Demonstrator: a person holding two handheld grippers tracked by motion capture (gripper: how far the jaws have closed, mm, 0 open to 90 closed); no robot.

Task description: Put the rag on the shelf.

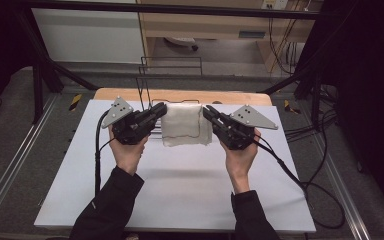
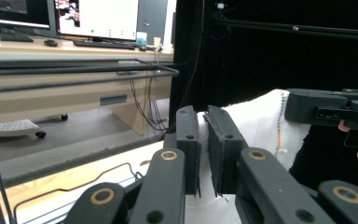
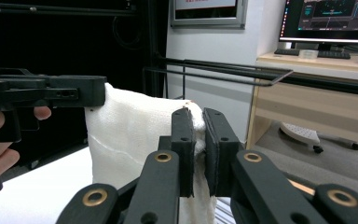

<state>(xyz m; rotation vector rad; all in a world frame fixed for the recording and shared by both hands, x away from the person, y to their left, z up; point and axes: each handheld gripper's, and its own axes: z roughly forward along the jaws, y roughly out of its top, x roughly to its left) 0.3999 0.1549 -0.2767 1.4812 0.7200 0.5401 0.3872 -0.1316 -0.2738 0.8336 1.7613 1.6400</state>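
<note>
I hold a white cloth (image 1: 182, 125) up between my two grippers, stretched flat like a small sheet above the white table (image 1: 180, 190). My left gripper (image 1: 159, 111) has its jaws pressed together on the cloth's upper left corner, and my right gripper (image 1: 207, 112) is clamped the same way on the upper right corner. From the left gripper view, the fabric is pinched tight between the two black jaws of my left gripper (image 2: 204, 122), with the cloth (image 2: 256, 126) spreading away to the right toward my other gripper (image 2: 331, 109), which grips its far edge. From the right gripper view it is the mirror of that: my right gripper (image 3: 199, 122) bites a fold of the cloth (image 3: 130, 135), and the rest of the fabric hangs leftward to my left gripper (image 3: 98, 95) at the opposite corner, with the fingers (image 3: 0, 135) of my left hand wrapped around its handle. The cloth hangs from its top edge, its lower edge loose and slightly wavy (a thin dark line of stitching runs near that lower edge in the high view). Behind the cloth, at the far side of the table, stands a black wire rack (image 1: 172, 67), and a strip of wooden board (image 1: 180, 95) shows past the white surface
</note>
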